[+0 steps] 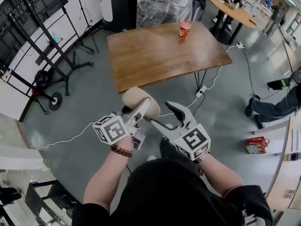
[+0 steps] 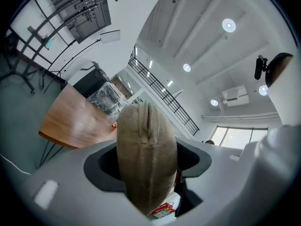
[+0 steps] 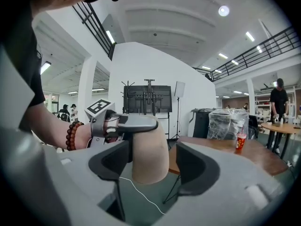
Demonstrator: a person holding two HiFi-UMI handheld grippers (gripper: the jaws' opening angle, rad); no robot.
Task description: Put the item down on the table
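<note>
Two hand-held tools are raised close together in front of the person, whose left wrist wears a brown bead bracelet (image 1: pixel 121 150). The left gripper (image 1: pixel 143 108) is clamped on a beige zipped pouch (image 1: pixel 134 98), one jaw on each flat side; its own view shows the pouch filling the gap, zip seam facing the camera. The right gripper (image 1: pixel 164 117) sits just beside it with its jaws spread wide. From its own view the pouch hangs in the space between those jaws, with clear air on the right side (on the left side I cannot tell whether the pad touches it). So the pouch is carried by the left tool alone, up in the air over the grey floor and short of the table.

On the floor below, a white cable (image 1: pixel 70 135) trails off to the left, and a small red box (image 1: pixel 256 145) lies to the right near someone's dark trouser leg (image 1: pixel 273 108).

Farther ahead stands the wooden table (image 1: pixel 155 55) on thin black legs, bare except for a red cup (image 1: pixel 185 29) near its far edge. Black stands (image 1: pixel 47 46) line the left wall. Beyond the table sits a bundle wrapped in clear plastic (image 1: pixel 162 4), and a round table (image 1: pixel 235 13) with a person standing at it.
</note>
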